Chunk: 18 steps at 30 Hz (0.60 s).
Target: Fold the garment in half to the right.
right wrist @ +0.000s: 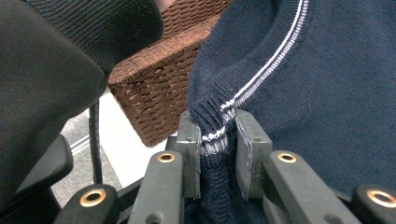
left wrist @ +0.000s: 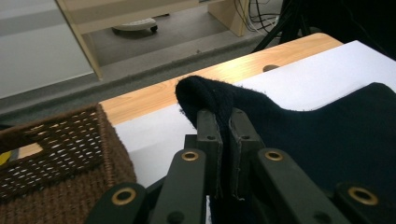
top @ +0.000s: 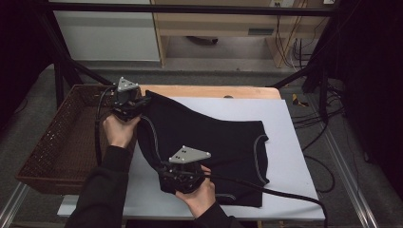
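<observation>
right gripper [top: 177, 176]: near table edge, jaws clamped on striped hem of dark sweater [top: 209, 142]. sweater: spread across white sheet [top: 290, 142] on table, near-left edge lifted. left gripper [top: 138, 105]: farther back, left side, jaws pinched on folded sweater corner. wicker basket [top: 62, 137]: just beside sheet, left. wooden tabletop [top: 214, 91]: far edge.

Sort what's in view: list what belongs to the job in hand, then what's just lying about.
In the job:
- dark navy knitted sweater with white stripe trim
- left tongs, shut on a fold of it
- right tongs, shut on its striped edge

Lying about:
- brown woven wicker basket
- white sheet on the wooden table
</observation>
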{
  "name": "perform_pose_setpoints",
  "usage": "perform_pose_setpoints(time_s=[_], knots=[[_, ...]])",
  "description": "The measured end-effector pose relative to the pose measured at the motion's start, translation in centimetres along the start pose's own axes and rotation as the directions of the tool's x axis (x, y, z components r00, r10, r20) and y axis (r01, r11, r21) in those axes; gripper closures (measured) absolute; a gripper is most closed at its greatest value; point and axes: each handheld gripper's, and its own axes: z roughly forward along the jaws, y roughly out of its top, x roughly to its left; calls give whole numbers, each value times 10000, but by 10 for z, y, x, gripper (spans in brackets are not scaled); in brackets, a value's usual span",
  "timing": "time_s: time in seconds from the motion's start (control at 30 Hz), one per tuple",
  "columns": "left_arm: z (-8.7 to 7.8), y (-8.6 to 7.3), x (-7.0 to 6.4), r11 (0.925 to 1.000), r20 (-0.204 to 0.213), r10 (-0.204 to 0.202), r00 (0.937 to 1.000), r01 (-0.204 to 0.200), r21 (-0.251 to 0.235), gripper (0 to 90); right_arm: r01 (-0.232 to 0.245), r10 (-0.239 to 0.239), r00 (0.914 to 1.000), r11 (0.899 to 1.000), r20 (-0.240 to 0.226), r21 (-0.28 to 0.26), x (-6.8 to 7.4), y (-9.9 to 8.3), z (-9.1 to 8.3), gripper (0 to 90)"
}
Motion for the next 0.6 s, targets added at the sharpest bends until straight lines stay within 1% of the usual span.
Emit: perform_pose_setpoints(time_s=[0.13, 0.2, 0.37, 0.47, 0.6], knots=[[-2, -1, 8, 9999, -154, -156, 9998, 157, 46, 841, -18, 18, 10000, 10000, -58, -18, 2, 2, 6, 744], [-3, -2, 11, 9998, -251, -171, 9995, 173, 66, 841, 13, -13, 10000, 10000, -92, -42, 3, 3, 8, 744], [-8, -4, 19, 9997, -380, -242, 9990, 244, 60, 841, 1, -3, 9999, 10000, -171, -88, 7, 7, 13, 744], [-11, -6, 24, 9996, -450, -259, 9987, 262, 56, 841, 90, -92, 9998, 9999, -188, -89, 10, 8, 16, 744], [-15, -9, 31, 9992, -516, -408, 9978, 410, 34, 841, 148, -150, 9995, 9999, -294, -72, 14, 10, 21, 744]])
